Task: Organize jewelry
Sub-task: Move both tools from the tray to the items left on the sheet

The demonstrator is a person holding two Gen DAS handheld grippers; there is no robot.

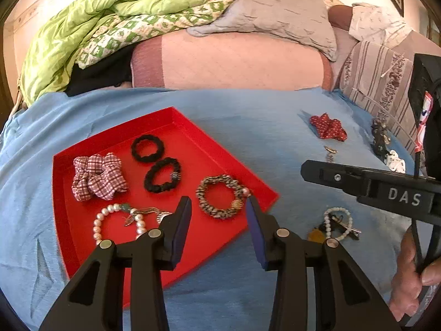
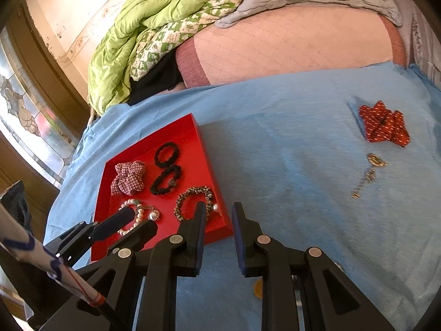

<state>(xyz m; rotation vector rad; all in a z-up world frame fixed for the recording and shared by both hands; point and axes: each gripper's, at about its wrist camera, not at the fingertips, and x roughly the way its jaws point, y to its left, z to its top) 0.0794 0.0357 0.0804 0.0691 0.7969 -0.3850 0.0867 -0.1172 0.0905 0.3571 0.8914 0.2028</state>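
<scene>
Jewelry is partly sorted: five pieces lie in the red tray (image 1: 69,165) on the bed. Outside it on the blue sheet (image 1: 234,115) wait a red scrunchie (image 1: 328,127), a gold chain (image 2: 368,175) and a pearl bracelet (image 1: 337,222) (perhaps more). Left gripper (image 1: 219,207) and right gripper (image 2: 219,212) hover released, holding nothing.

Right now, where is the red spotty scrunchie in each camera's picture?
Left wrist view: red spotty scrunchie lies right of centre on the blue cloth.
Right wrist view: same scrunchie, far right, upper middle.
Shared landmark: the red tray, well to its left in both.
</scene>
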